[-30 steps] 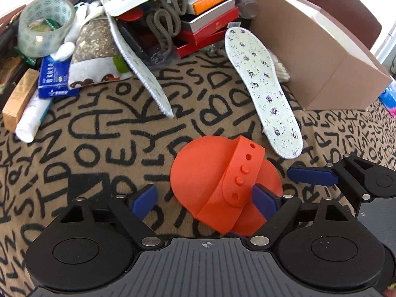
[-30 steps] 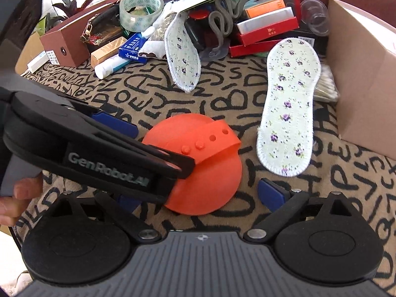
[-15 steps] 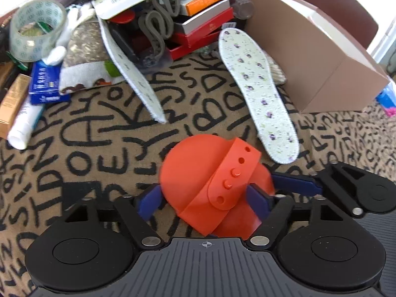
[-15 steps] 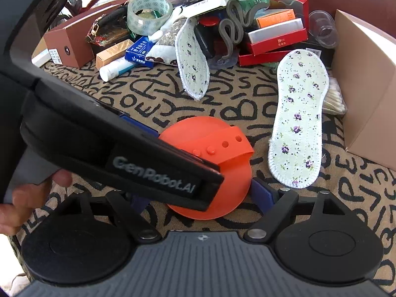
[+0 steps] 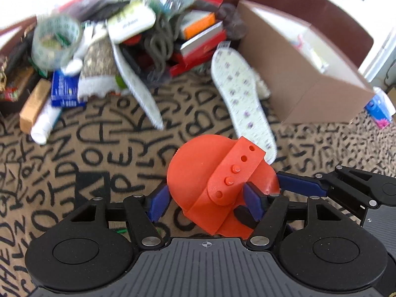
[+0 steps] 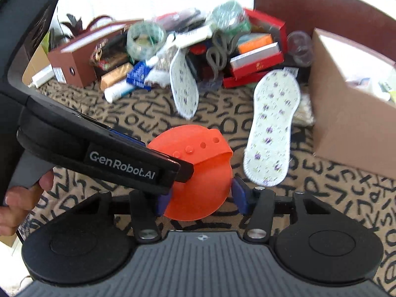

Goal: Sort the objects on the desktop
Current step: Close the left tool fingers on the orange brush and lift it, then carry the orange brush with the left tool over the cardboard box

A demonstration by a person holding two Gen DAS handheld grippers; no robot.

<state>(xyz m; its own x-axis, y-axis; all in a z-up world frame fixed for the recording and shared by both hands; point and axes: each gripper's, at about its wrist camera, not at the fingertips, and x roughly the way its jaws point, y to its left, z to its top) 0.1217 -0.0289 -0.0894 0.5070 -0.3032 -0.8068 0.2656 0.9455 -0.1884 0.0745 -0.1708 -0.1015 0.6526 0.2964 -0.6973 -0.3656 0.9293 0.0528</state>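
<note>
A round orange rubber pad [image 5: 198, 170] with a studded strap sits between both grippers, just above the lettered tan cloth [image 5: 99, 148]. My left gripper [image 5: 205, 198] is closing, its blue pads pressing the pad's left edge and the strap side. In the right wrist view the same orange pad [image 6: 200, 180] is pinched across its lower half by my right gripper [image 6: 200, 198], whose jaws are also closing. The left gripper's black casing [image 6: 118, 163] covers the pad's left part. One right finger [image 5: 299, 185] reaches in from the right.
A floral insole [image 5: 242, 99] lies just behind the pad, a second insole [image 5: 138, 84] leans on the clutter pile. An open cardboard box [image 5: 309, 74] stands at the right. Tape roll [image 5: 57, 39], small boxes and tubes crowd the back. A hand [image 6: 14, 208] holds the left handle.
Both pairs of jaws have narrowed onto the orange pad. Both grippers have risen and the pad has come up with them; the background now looks blurred.
</note>
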